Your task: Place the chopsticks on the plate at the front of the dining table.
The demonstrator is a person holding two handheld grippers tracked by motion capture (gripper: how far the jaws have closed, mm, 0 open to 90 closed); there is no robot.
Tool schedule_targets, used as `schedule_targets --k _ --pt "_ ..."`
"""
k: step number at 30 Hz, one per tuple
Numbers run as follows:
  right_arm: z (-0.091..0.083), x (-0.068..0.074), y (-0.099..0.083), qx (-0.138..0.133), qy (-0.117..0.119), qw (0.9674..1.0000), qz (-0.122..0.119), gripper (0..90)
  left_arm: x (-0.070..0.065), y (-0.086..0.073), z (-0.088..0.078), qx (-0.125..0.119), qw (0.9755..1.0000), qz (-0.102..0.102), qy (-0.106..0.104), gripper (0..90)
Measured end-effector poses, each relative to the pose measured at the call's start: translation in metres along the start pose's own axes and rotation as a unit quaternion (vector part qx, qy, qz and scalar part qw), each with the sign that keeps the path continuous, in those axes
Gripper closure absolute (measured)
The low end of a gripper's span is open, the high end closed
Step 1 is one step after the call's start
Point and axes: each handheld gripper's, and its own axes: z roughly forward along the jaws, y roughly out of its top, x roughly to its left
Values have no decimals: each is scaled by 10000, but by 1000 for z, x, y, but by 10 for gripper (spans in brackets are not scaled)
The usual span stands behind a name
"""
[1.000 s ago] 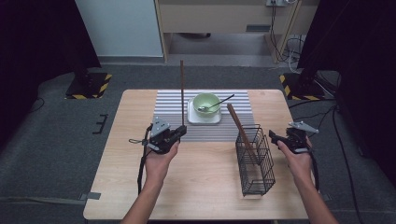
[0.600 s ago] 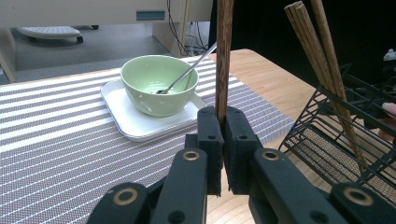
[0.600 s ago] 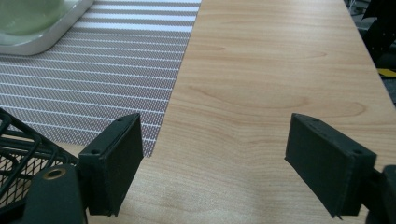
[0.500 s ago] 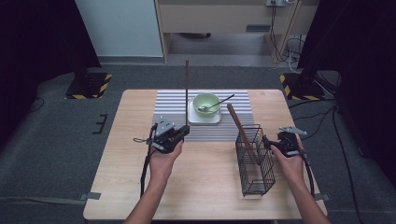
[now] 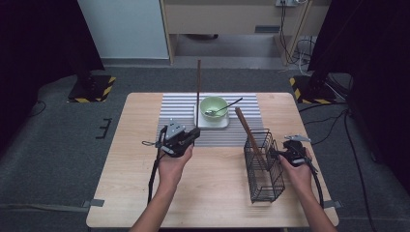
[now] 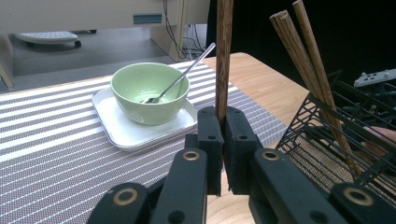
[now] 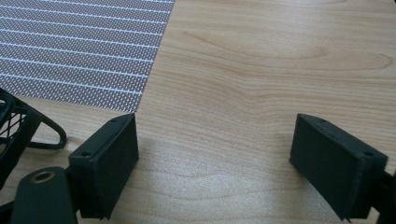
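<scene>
My left gripper (image 5: 194,134) (image 6: 223,126) is shut on a dark wooden chopstick (image 5: 198,92) (image 6: 224,56), which stands upright just in front of the green bowl (image 5: 214,106) (image 6: 149,93). A black wire basket (image 5: 263,166) (image 6: 345,121) on the right holds a few more chopsticks (image 5: 246,129) (image 6: 308,56), leaning left. Just right of the basket, low over the bare wood, my right gripper (image 5: 280,154) (image 7: 215,158) is open. Its jaws have just been opening, and nothing lies between them.
The bowl holds a metal spoon (image 5: 227,105) (image 6: 187,70) and sits on a white square plate (image 5: 211,123) (image 6: 121,135). Under them lies a grey striped placemat (image 5: 179,106) (image 7: 79,51). Bare tabletop (image 5: 212,193) spreads in front. The basket's handle (image 7: 46,135) is by my right gripper's left jaw.
My right gripper has come down and in toward the basket's right side. The left gripper with its upright chopstick has barely moved.
</scene>
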Motion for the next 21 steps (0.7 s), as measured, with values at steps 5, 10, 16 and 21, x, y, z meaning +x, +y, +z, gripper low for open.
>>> schedule_targets --k 5,10,16,21 --pt "0 0 0 31 -1 10000 13 120 -1 4 3 -51 10000 -67 30 860" --pt "0 -1 -1 72 40 10000 -43 82 -4 9 8 -53 9999 -69 105 861" --pt "-1 0 -2 129 11 9999 -4 47 -6 14 17 1 9998 6 197 861" --pt "-1 0 -3 130 -5 9999 -13 40 -3 13 27 25 9995 44 308 861"
